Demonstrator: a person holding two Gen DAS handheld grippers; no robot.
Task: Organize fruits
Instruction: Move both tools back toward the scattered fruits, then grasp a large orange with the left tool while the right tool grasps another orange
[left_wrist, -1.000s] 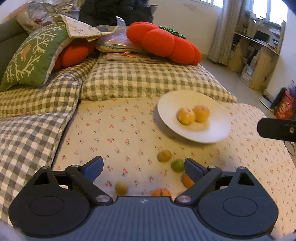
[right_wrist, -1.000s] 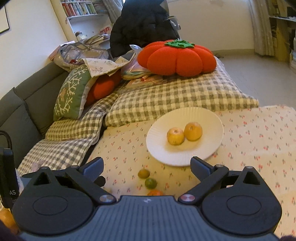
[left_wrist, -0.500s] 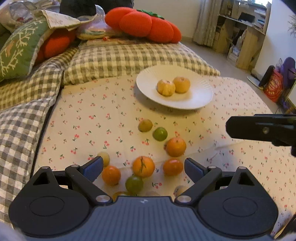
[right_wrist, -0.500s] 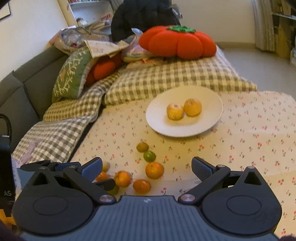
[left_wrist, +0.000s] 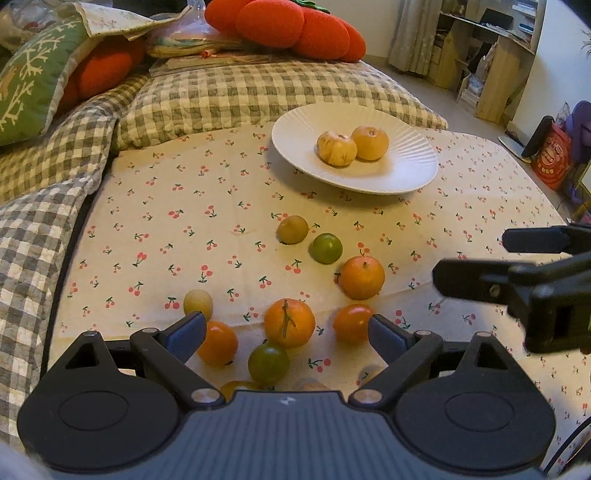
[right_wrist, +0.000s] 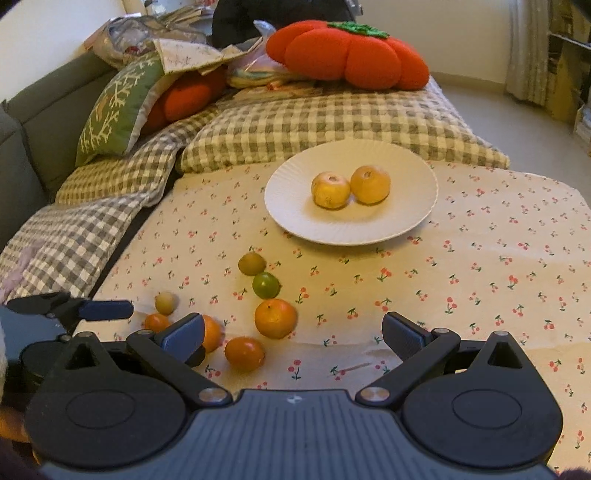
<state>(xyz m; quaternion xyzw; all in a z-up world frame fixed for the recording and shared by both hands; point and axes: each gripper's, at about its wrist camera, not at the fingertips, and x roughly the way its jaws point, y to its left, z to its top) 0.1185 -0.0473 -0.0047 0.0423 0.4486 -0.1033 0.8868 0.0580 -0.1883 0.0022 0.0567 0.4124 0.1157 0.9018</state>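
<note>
A white ribbed plate (left_wrist: 402, 173) (right_wrist: 413, 218) holds two yellow-orange fruits (left_wrist: 337, 148) (right_wrist: 330, 191) on the cherry-print cloth. Several small loose fruits, orange, green and yellowish, lie on the cloth in front of it. My left gripper (left_wrist: 286, 334) is open low over the near cluster, with an orange fruit (left_wrist: 289, 323) and a dark green one (left_wrist: 268, 363) between its fingers, untouched. My right gripper (right_wrist: 293, 334) is open, nothing in it, a little right of the cluster; a small orange fruit (right_wrist: 244, 353) sits by its left finger. Each gripper shows at the edge of the other's view.
Checked cushions (right_wrist: 332, 125) border the cloth at the back and left. An orange tomato-shaped pillow (right_wrist: 347, 55) and a green patterned pillow (right_wrist: 114, 107) lie behind. Shelves and bags (left_wrist: 554, 155) stand on the floor at the right.
Both grippers have dropped and drawn back toward the near edge, so the loose fruit cluster has come into view. Both stay open. The right gripper has come closer to the left one.
</note>
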